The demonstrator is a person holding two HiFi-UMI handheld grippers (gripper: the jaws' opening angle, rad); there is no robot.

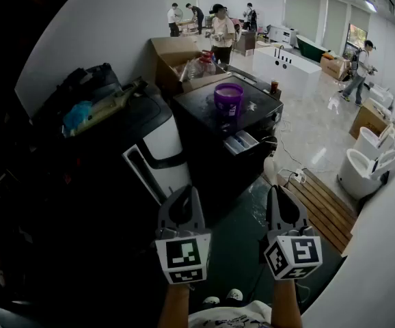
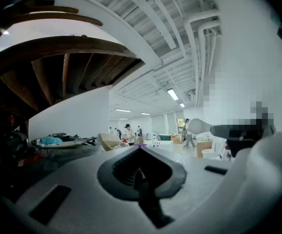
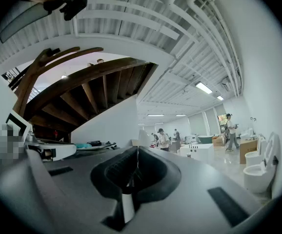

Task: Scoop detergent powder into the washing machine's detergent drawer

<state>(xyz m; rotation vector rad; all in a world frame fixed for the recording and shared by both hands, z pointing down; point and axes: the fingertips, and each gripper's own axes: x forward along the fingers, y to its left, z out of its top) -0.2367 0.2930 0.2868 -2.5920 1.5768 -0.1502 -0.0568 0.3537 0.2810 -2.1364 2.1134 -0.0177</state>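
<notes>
Washing machine [image 1: 197, 108]: dark, with a flat top that serves as the worktop. It stands well ahead of the person, and everything below is placed from it.
Neighbouring appliance [image 1: 162, 142]: white-fronted, touching or just beside the washing machine's left flank, with clutter piled on its dark lid.
Pallet [image 1: 324, 207]: wooden slats on the floor, off the washing machine's right side.
Purple tub [image 1: 229, 99]: upright on top of the washing machine, near the middle. I take it for the detergent powder, though its contents can't be seen from here.
Detergent drawer [image 1: 240, 142]: pale and already pulled out of the washing machine's front, just below the tub. Whether any powder lies in it is too small to tell.
Left gripper [image 1: 183, 195]: held low in front of the washing machine and well short of it, with jaws pressed together on nothing.
Right gripper [image 1: 280, 193]: level with the left one and equally far from the washing machine. Its jaws are also closed tight and empty.
Scoop: none that I can spot.
Progress: barely begun, by my reading. The drawer stands ready, but neither gripper has reached the tub. Finding a scoop, filling it and tipping it into the drawer are all left.
</notes>
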